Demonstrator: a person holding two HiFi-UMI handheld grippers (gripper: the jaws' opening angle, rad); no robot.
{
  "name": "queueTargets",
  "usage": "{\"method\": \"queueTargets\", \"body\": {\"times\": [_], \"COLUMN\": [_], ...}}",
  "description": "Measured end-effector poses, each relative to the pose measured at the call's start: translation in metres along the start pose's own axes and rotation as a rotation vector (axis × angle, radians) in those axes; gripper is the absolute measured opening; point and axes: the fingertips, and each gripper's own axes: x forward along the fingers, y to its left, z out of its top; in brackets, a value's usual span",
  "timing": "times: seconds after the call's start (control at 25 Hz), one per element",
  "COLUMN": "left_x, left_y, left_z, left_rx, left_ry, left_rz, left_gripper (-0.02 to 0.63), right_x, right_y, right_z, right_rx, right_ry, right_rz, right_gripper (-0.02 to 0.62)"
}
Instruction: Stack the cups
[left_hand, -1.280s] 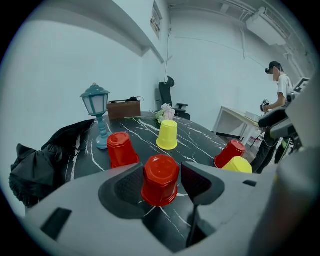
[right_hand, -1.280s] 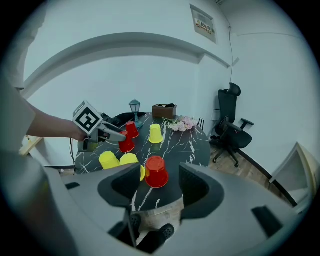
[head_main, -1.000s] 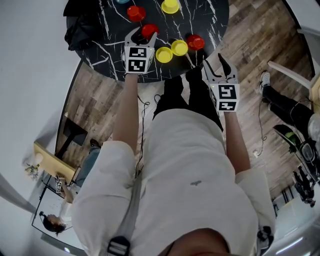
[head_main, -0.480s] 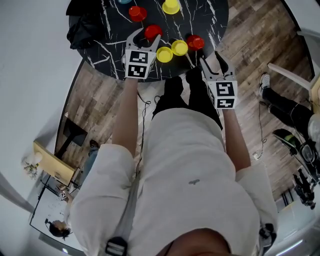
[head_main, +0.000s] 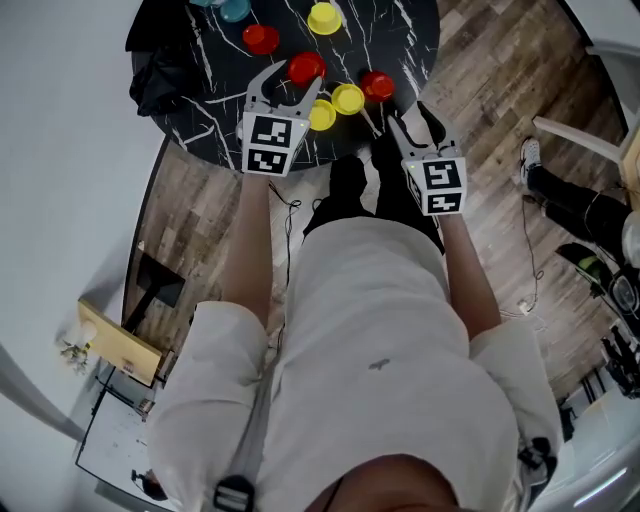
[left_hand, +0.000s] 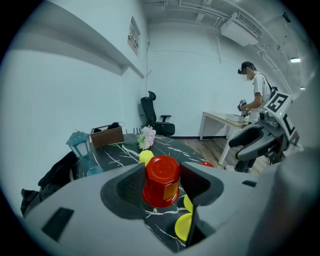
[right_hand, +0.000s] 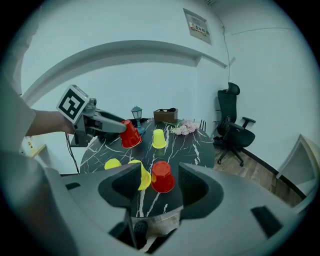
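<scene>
Pinching a red cup (left_hand: 161, 180), left claw (head_main: 290, 80) hangs near yellow cups (left_hand: 184, 226); right claw (right_hand: 159, 179) spread.

Your left gripper (head_main: 293, 78) has come up from the table (head_main: 405, 45), and the red cup (head_main: 305, 68) pinched mouth-down between its jaws has risen with it. The cup now hangs clear of the dark top, left of centre in the right gripper view. In the head view the left gripper's marker cube (head_main: 265, 145) sits lower in the frame than a second ago, looks larger and has tilted slightly. Your head has shifted too: the table has slid toward the upper left of the frame, and more of the blue lantern (head_main: 235, 10) shows at the top edge.
</scene>
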Motion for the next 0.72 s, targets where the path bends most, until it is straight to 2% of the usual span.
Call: {"method": "queueTargets", "body": {"times": [0.2, 0.72], "left_x": [0.002, 0.014], "left_y": [-0.022, -0.079], "left_z": [0.017, 0.014], "left_rx": [0.044, 0.098], "left_ry": [-0.029, -0.013], "left_rz": [-0.036, -0.159], "left_gripper": [0.221, 0.221], "right_x": [-0.002, -0.011], "right_y": [-0.006, -0.016], "right_z": [-0.001, -0.013], "right_rx": [0.007, 0.045], "right_ry": [-0.010, -0.006], "right_rz": [-0.013, -0.050], "right_gripper": [0.238, 0.236]}}
